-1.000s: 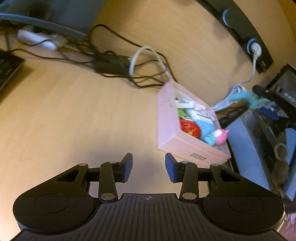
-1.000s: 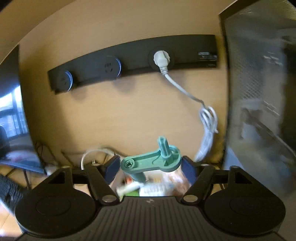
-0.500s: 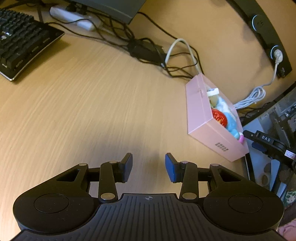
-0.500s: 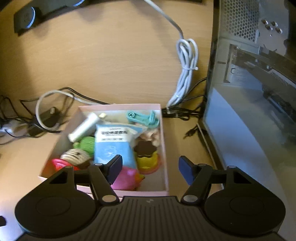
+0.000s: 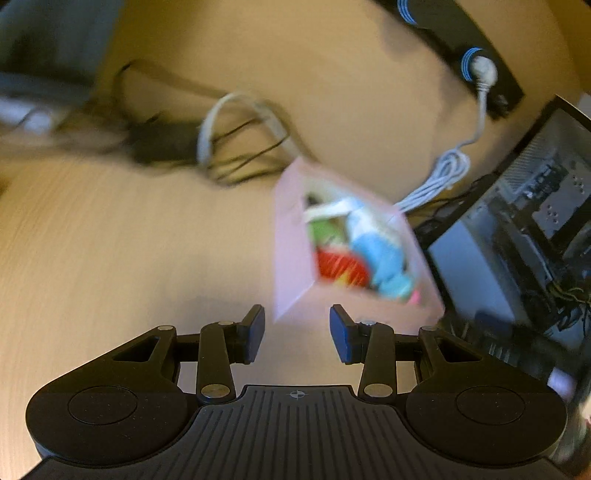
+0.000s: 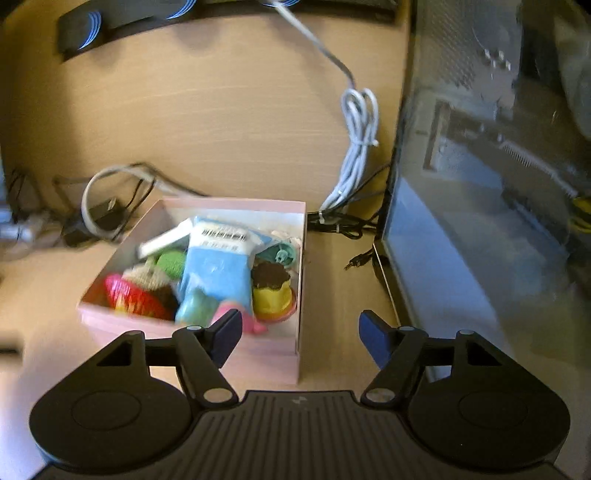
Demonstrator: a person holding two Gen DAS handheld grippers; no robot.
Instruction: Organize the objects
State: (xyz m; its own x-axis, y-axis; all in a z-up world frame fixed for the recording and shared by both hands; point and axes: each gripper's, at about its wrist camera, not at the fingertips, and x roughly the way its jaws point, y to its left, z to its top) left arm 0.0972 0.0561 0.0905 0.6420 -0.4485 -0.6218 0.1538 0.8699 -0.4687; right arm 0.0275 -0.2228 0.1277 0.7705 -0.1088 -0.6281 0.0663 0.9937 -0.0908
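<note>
A pink box (image 6: 258, 354) stands on the wooden desk, full of small items: a blue packet (image 6: 218, 273), a teal plastic crank (image 6: 279, 254), a yellow cup with a brown top (image 6: 271, 291), a red wrapped piece (image 6: 129, 295) and a green ball (image 6: 171, 260). My right gripper (image 6: 301, 332) hovers over the box's near right corner; its jaws are opening and no pad touches anything. In the blurred left wrist view the box (image 5: 291, 258) lies just beyond my left gripper (image 5: 297, 328), which is open and holds nothing.
A glass-sided computer case (image 6: 480, 221) stands close to the right of the box. A bundled white cable (image 6: 358, 147) hangs from the black socket strip (image 6: 110, 14) on the back panel. Dark cables and an adapter (image 6: 92, 218) lie left of the box.
The teal crank, held between the right gripper's fingers a second ago, now lies in the box. The right gripper has sunk closer to the box. The left view swung and the box is nearer.
</note>
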